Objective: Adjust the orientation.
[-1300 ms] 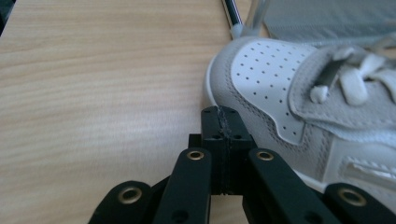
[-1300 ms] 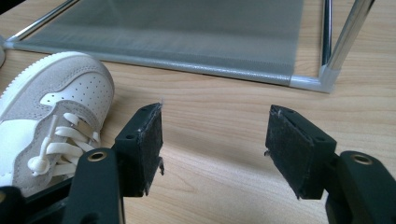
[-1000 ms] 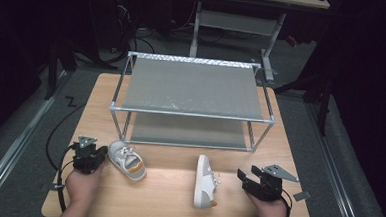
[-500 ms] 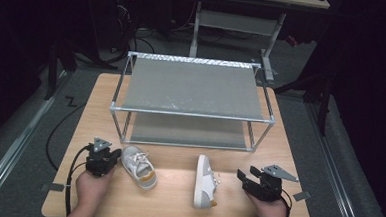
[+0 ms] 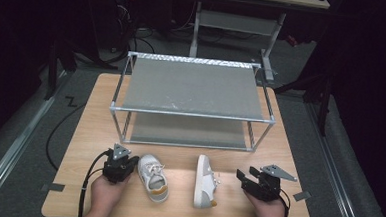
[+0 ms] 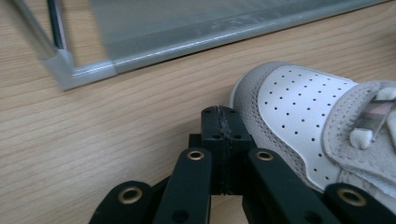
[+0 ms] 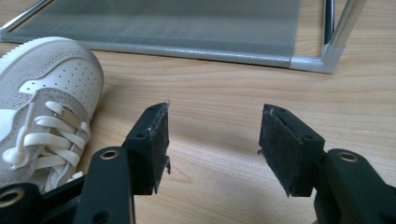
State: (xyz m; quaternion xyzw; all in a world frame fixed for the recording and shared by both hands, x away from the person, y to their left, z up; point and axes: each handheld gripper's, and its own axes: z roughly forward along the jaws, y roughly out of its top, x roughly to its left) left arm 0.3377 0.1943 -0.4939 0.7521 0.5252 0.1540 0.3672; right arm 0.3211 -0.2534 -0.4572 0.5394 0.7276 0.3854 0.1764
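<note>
Wooden table (image 5: 79, 147) carries a two-tier metal-framed shoe rack with grey shelves (image 5: 192, 88) across its far half. Two white low-top sneakers on the near half, in front of the rack: left sneaker (image 5: 153, 178) upright on its sole, toe toward the rack; right sneaker (image 5: 204, 181) tipped on its side, well apart from the first. Left gripper (image 5: 120, 166) just left of the left sneaker, closed jaws against its toe side (image 6: 289, 107). Right gripper (image 5: 257, 182) right of the right sneaker (image 7: 42, 107), apart from it, jaws parted above bare tabletop.
</note>
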